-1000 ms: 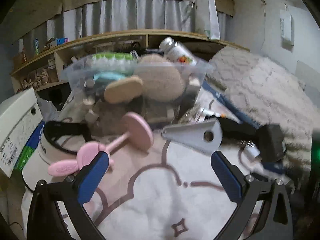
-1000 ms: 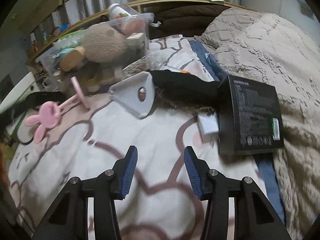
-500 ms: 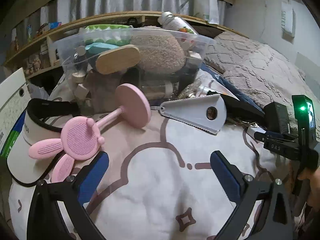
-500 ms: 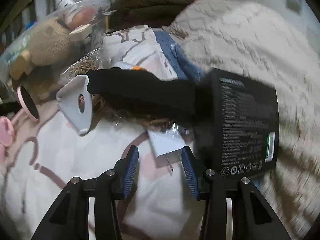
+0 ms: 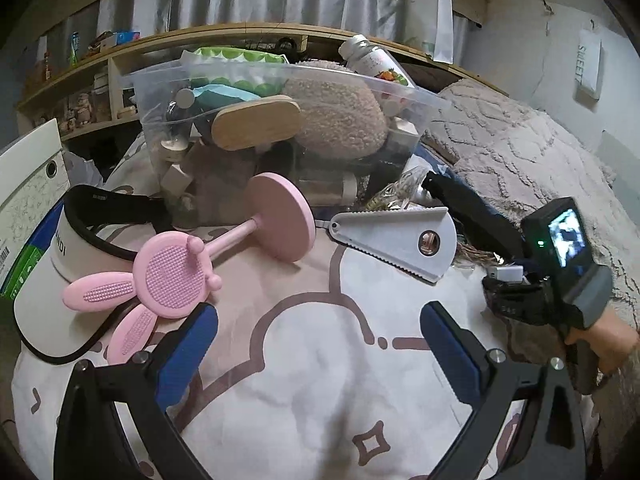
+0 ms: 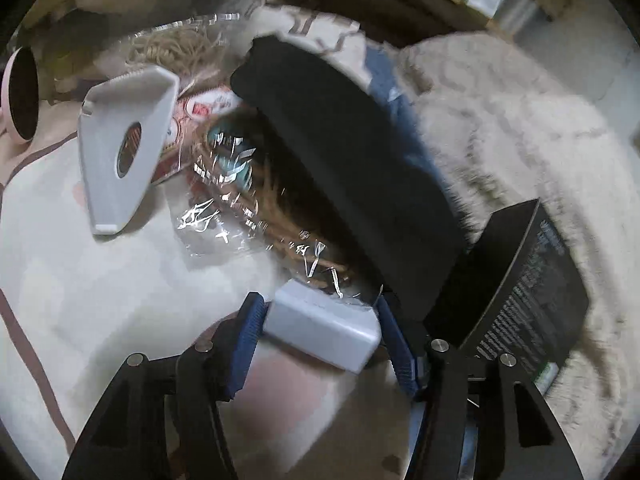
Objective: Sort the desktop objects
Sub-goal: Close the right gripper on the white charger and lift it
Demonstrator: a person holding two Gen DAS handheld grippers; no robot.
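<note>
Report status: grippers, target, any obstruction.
Right gripper shut on white charger block. Left gripper open, empty, over the bedsheet. Black box and crinkled plastic bag crowd the block.

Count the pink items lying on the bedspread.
1: a pink bunny-shaped brush with a round stand base, lying left of the white serrated scraper, its ears over the sun visor. More could be hidden inside the clear bin.

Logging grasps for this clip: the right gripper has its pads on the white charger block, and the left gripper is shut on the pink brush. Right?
Not quite. The left wrist view shows the left gripper open and empty beside the pink brush. The right gripper does clamp the white charger block.
</note>
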